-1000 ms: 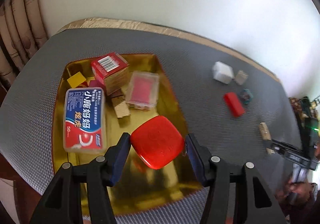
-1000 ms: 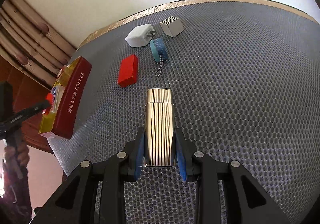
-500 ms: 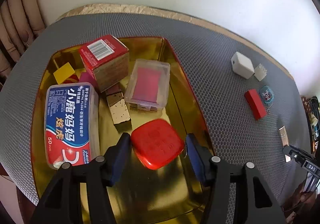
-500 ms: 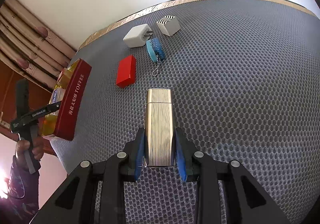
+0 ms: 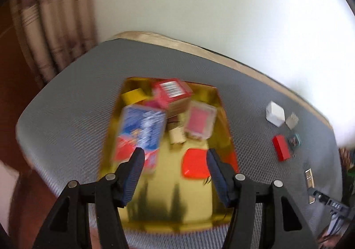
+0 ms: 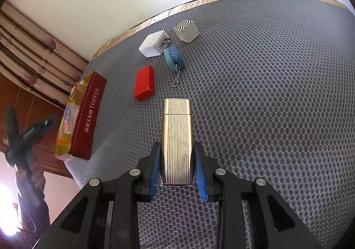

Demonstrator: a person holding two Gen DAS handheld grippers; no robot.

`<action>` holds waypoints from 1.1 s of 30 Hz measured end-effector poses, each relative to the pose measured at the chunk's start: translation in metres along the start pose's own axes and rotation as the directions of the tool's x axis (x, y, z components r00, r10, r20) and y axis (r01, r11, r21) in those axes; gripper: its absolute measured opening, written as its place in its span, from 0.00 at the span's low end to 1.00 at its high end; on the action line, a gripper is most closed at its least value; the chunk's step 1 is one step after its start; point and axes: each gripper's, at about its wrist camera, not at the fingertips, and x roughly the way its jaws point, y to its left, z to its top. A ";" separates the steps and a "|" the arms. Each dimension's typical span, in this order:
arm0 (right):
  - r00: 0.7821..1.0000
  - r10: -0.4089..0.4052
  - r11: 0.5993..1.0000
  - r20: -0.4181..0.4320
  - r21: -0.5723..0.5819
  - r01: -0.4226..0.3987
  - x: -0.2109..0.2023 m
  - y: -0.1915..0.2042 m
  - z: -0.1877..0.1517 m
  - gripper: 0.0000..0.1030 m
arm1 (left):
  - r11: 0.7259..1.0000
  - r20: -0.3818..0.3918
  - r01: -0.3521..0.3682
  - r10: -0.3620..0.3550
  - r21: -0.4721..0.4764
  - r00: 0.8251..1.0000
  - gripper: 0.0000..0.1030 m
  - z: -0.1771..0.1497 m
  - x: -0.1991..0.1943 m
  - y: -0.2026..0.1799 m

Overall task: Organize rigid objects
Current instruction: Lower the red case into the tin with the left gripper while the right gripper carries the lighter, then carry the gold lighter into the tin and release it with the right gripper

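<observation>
Presently, from the left wrist view, which is blurred, the left tongs [image 5: 175, 160] stand apart over the gold tray [image 5: 199, 209] with nothing between the pads. Their jaws have just been opening a little further. The red square case [image 5: 195, 166] lies on the tray floor, beside the right-hand pad but not gripped; I judge it delivered. Already in the tray are a blue and red floss box [image 5: 139, 133], a red carton [image 5: 173, 93], a clear case with a red card [image 5: 200, 120], a yellow block [image 5: 133, 96] and a small tan block [image 5: 176, 136]. Out on the grey mat [image 5: 255, 102] remain a white charger [image 5: 275, 113], a striped cube [image 5: 292, 120], a red bar [image 5: 281, 148] and a teal tag [image 5: 294, 141].

From the right wrist view, the right tongs [image 6: 177, 169] are clamped on a ribbed gold lighter [image 6: 176, 138], whose far end points across the mat towards the loose items. The tray stands well apart at the left edge.

Assessment: six items are stowed, one is in hand awaiting transfer, and four on the mat are untouched. The job is roughly half done.
</observation>
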 end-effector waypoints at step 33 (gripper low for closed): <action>0.937 0.231 0.951 -0.261 -0.144 -0.275 0.122 0.250 0.018 0.27 | 0.986 0.011 -0.012 0.014 -0.166 1.000 0.58 -0.087 -0.053 0.063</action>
